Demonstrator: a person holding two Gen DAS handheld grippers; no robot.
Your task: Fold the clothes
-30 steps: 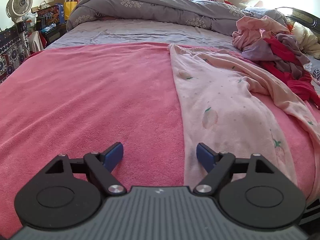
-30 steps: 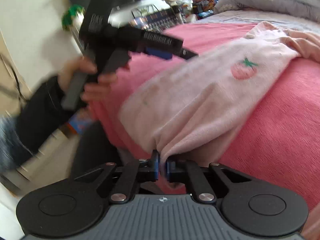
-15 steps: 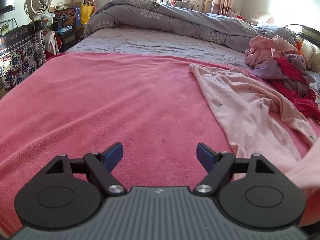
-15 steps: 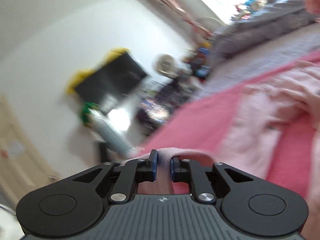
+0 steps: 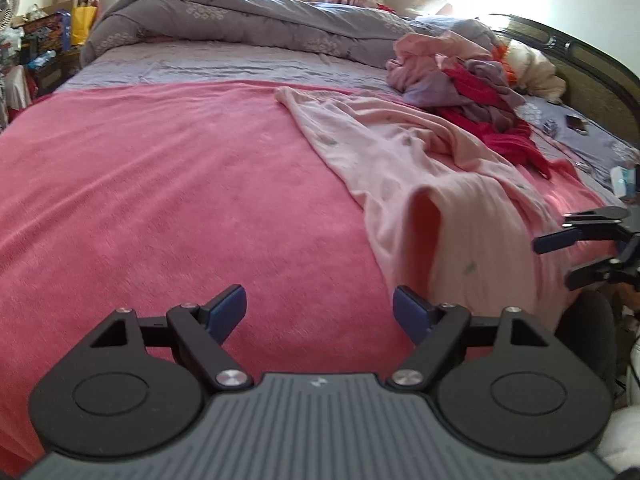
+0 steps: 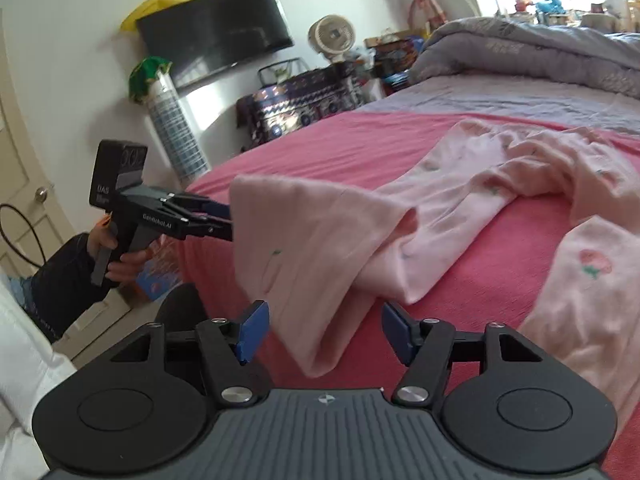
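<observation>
The right gripper (image 6: 324,330) is wide open and holds nothing. A folded end of the pink pants (image 6: 320,248) hangs down between its blue fingers (image 6: 253,330); I cannot tell if it touches them. The left gripper (image 5: 320,312) is wide open too, empty, above the pink blanket (image 5: 160,184). The pants lie just right of it. In the left wrist view the pants run long from the lower right up toward the middle top, near a clothes pile (image 5: 460,80) at the upper right.

Right gripper (image 6: 322,334) now spread wide, pink garment (image 6: 320,240) released; its near end lies folded over.
</observation>
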